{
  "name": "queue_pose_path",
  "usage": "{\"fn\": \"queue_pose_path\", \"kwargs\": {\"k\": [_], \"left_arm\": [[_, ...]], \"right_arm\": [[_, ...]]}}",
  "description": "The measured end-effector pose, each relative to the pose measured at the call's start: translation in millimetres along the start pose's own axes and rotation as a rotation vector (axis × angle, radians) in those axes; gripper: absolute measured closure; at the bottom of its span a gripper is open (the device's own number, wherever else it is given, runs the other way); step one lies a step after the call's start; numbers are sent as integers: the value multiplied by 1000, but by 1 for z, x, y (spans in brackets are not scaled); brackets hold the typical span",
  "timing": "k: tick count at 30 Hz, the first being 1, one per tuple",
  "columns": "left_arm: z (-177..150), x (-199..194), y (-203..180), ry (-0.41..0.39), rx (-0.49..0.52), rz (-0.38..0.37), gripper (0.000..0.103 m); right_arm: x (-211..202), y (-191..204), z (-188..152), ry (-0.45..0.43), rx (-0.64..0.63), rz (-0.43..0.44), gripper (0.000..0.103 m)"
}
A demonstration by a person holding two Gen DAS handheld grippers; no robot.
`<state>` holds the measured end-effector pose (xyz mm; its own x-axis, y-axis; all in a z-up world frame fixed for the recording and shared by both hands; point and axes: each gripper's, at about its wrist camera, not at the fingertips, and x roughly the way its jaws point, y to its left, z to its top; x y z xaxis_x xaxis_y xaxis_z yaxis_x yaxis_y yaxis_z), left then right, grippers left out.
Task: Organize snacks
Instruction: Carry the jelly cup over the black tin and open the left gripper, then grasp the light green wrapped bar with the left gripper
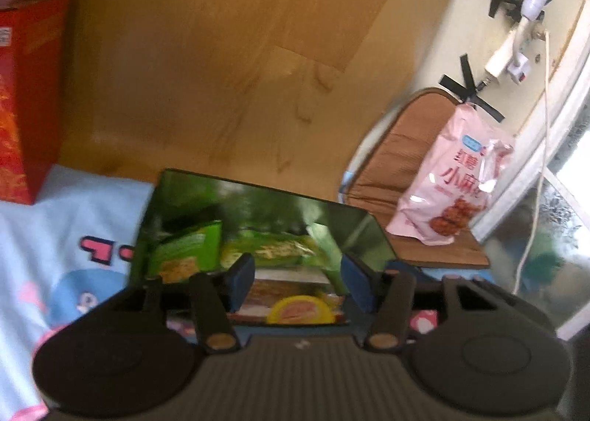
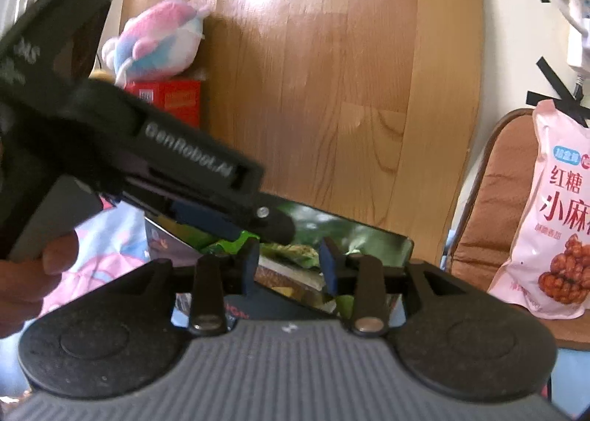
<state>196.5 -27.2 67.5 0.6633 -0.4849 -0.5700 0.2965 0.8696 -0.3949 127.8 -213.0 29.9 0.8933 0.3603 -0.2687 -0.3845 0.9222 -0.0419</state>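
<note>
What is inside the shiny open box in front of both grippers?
The shiny box holds green snack packets and a packet with a yellow round label. Whatever lies beneath them is covered, and the left gripper hides part.

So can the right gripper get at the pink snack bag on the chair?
Probably yes: the pink snack bag stands in the open on the chair, with nothing between it and the open right gripper.

One pink snack bag [image 2: 553, 222] on the chair. One mirrored box [image 1: 258, 222], at least two green packets [image 1: 188, 247] inside. One red carton [image 1: 25, 96], one plush toy [image 2: 155, 41].
</note>
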Motion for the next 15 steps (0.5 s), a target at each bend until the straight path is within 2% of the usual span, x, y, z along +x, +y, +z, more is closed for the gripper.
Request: {"fn": "queue_pose_path", "kwargs": {"k": [6, 10, 15], "left_arm": [[-21, -38, 5, -40, 5, 13, 45], [-47, -60, 16, -23, -6, 52, 41], [-82, -82, 30, 26, -23, 86, 41]], "right_arm": [[-32, -5, -14, -2, 89, 18, 56], [-50, -3, -32, 53, 158, 92, 56], [-73, 14, -55, 138, 165, 213, 53]]}}
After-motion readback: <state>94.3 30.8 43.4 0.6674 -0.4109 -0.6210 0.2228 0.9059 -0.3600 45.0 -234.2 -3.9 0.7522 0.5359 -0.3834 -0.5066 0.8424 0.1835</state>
